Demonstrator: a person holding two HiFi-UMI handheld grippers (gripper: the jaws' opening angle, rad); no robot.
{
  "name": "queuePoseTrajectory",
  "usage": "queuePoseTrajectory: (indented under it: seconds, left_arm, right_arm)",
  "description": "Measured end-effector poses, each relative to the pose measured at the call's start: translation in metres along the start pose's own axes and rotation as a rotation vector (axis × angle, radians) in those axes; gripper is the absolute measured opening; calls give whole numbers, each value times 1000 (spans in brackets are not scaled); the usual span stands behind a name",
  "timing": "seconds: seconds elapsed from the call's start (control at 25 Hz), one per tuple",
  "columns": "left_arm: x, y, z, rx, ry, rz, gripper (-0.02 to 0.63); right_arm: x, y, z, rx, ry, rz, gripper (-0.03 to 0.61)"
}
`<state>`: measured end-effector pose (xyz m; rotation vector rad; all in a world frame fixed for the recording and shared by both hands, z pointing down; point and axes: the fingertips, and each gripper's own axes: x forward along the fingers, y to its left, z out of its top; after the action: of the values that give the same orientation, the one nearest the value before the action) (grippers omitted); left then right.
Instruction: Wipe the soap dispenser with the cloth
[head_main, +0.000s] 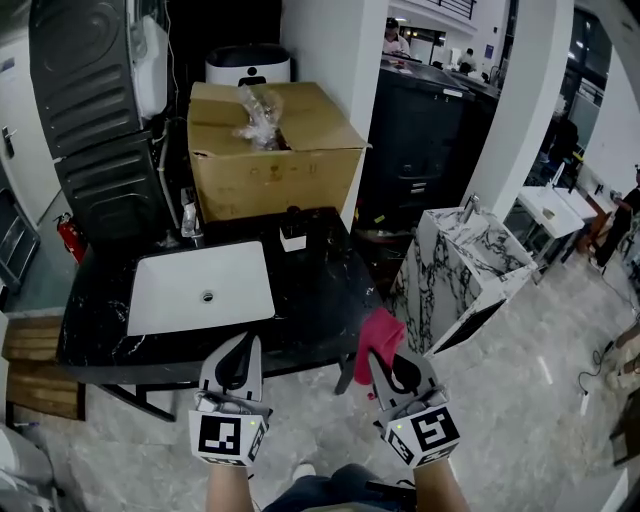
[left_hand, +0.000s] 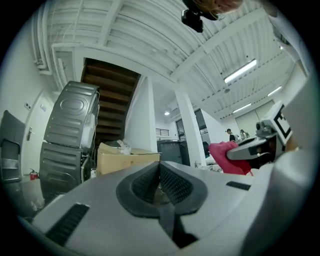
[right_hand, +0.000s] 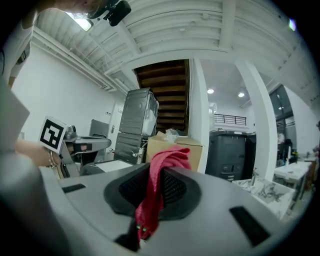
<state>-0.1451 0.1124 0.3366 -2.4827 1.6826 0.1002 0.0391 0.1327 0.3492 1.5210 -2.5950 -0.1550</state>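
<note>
Right tool (head_main: 385, 358) is clamped on the red cloth (head_main: 380, 335), which pokes out past the tips all soft and limp (so it'll drape, not push). Left tool (head_main: 239, 348) is pinched closed with nothing in it. Both hang just off the front edge of the black surface (head_main: 320, 300). The soap dispenser (head_main: 292, 233) stands near the back edge, just right of the sink (head_main: 200, 285). It looks small and light, probably tippy on polished stone. I'd steady its body low, not by the pump.

The cloth (head_main: 381, 333) is crimson-pink. The counter (head_main: 320, 300) at the frame's centre is black marble with faint white veins, its sink (head_main: 170, 290) plain white. The cardboard box (head_main: 270, 165) above is tan. At right, a pedestal (head_main: 465, 270) is white with black veining.
</note>
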Motion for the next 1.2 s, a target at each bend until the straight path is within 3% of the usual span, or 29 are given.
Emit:
queuePoseTrajectory:
  seconds: [0.2, 0.28, 0.44, 0.56, 0.64, 0.76, 1.2]
  left_arm:
    - [33, 9, -13, -75, -1, -26, 13]
    - [49, 16, -22, -65, 16, 2, 14]
    - [88, 36, -52, -37, 126, 82, 17]
    - [123, 40, -68, -46, 167, 59, 99]
    - [148, 39, -70, -79, 152, 33, 270]
    - [185, 43, -71, -108, 103, 50, 368]
    - [294, 57, -122, -137, 123, 119, 382]
  right_arm:
    - [28, -27, -8, 16, 19, -23, 49]
    - [43, -41, -10, 25, 11, -26, 49]
    - [81, -73, -18, 36, 14, -25, 49]
    - [114, -98, -21, 37, 14, -9, 49]
    - [135, -114, -21, 44, 10, 10, 49]
    - [166, -136, -22, 47, 5, 46, 49]
    - [266, -193, -36, 88, 11, 199, 49]
